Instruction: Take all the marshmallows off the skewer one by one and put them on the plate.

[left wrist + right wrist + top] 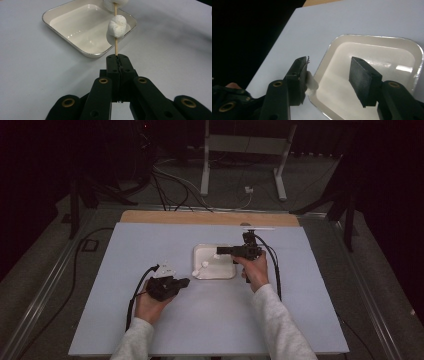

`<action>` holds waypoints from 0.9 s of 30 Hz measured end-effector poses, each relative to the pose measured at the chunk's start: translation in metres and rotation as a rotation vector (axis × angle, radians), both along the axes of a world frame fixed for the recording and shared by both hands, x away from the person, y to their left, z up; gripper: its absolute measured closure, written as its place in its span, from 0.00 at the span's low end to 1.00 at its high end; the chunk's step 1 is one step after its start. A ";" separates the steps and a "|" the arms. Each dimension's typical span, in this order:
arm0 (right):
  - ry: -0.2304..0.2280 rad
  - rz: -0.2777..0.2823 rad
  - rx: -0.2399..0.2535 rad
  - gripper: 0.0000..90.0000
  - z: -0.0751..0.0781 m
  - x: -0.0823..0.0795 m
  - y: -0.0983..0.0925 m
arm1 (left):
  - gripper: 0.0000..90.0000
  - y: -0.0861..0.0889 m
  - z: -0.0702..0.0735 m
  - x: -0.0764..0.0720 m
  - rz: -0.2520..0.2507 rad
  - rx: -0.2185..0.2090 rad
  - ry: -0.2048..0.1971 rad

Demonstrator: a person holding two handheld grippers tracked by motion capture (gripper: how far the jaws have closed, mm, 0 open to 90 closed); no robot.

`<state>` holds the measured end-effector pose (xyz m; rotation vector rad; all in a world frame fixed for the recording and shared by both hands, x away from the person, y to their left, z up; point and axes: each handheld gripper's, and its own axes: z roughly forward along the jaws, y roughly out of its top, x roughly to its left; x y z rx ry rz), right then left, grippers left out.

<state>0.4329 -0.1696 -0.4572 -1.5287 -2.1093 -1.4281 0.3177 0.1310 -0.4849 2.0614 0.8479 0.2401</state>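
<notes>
Skewer was a thin wooden stick, clamped at its bottom end in the left gripper, jaws fully clenched on it. Stick pointed away from the gripper toward the tray. Two marshmallows on it: lower marshmallow roughly mid-stick, upper marshmallow cut off by the top edge of the left gripper view. In the high view both sat at the tray's near-left corner, lower one at the rim, upper one just inside.

Tray was a shallow white square dish with a shiny rim, on the pale blue table sheet, nothing loose inside it in the gripper views.

Right gripper was released, jaws apart with nothing between the pads, hovering over the tray. A marshmallow showed just behind its left-hand jaw in its own view, at the tray rim; contact unclear. In the high view the right gripper reached in over the tray from the right, left gripper low at near left
</notes>
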 end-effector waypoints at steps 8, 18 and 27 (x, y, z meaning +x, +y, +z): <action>0.007 0.016 0.047 0.54 0.002 -0.001 0.001 | 1.00 -0.004 -0.003 0.001 -0.002 0.032 0.015; 0.019 0.031 0.083 0.55 0.000 -0.001 0.002 | 1.00 -0.006 -0.004 0.002 0.000 0.047 0.025; 0.025 0.061 0.071 0.52 -0.001 -0.002 0.006 | 1.00 -0.008 -0.004 0.002 -0.004 0.052 0.025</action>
